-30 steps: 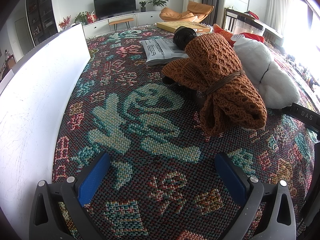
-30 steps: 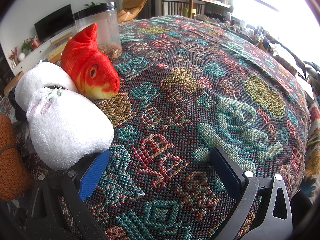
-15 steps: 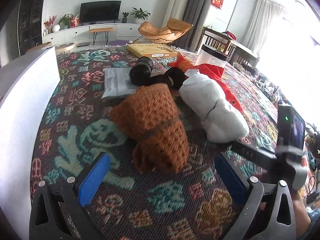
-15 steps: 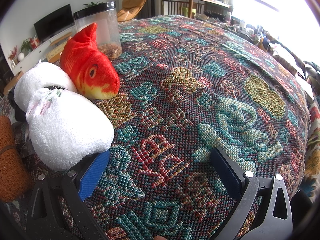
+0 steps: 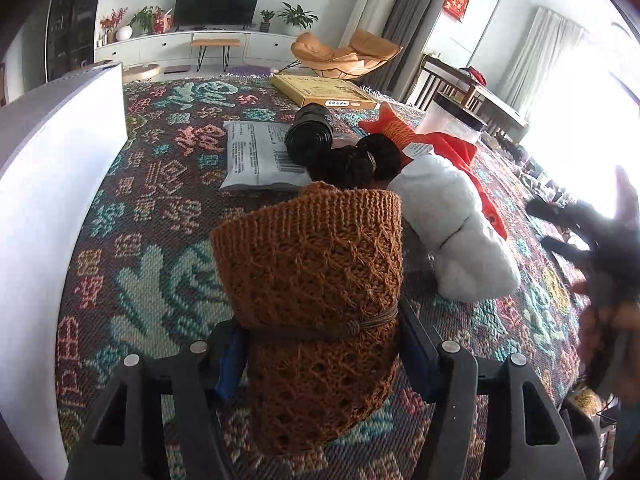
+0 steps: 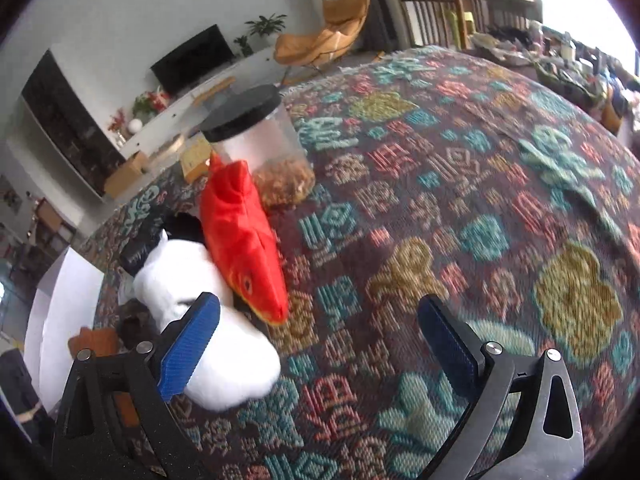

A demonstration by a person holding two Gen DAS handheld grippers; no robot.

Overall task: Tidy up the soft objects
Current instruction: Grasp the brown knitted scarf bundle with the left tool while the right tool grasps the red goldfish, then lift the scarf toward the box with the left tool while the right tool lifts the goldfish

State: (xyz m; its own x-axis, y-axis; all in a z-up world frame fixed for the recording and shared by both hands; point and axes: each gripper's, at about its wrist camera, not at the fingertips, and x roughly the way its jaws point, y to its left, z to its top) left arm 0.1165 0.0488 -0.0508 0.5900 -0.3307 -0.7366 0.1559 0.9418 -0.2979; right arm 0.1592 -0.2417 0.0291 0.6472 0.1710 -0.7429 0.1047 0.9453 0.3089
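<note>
**Knit bundle caught at its tied waist**

The left gripper [image 5: 320,344] has its jaws closing on the brown knit bundle [image 5: 312,280], one blue pad on each side, right where a dark cord [image 5: 324,330] cinches it. That waist is the firmest, narrowest part of a floppy roll, so a pinch there should keep the loose mesh from sagging out. The bundle stands up between the fingers over the patterned surface [image 5: 160,264], near its left edge, where a white box wall [image 5: 48,200] stands, likely the place the soft things go.

Just beside the bundle lies the white plush roll [image 5: 452,232], with the red fish toy [image 6: 244,236] pressed along its far side and a black fuzzy item [image 5: 360,160] beyond. These soft pieces huddle together, still unsorted. Hard things, a lidded clear jar [image 6: 256,144], a grey mail bag [image 5: 256,156] and a flat yellow box [image 5: 320,90], sit toward the far edge.

The right gripper [image 6: 316,340] is spread wide and empty, over the white roll's near end, probably lining up for it.
</note>
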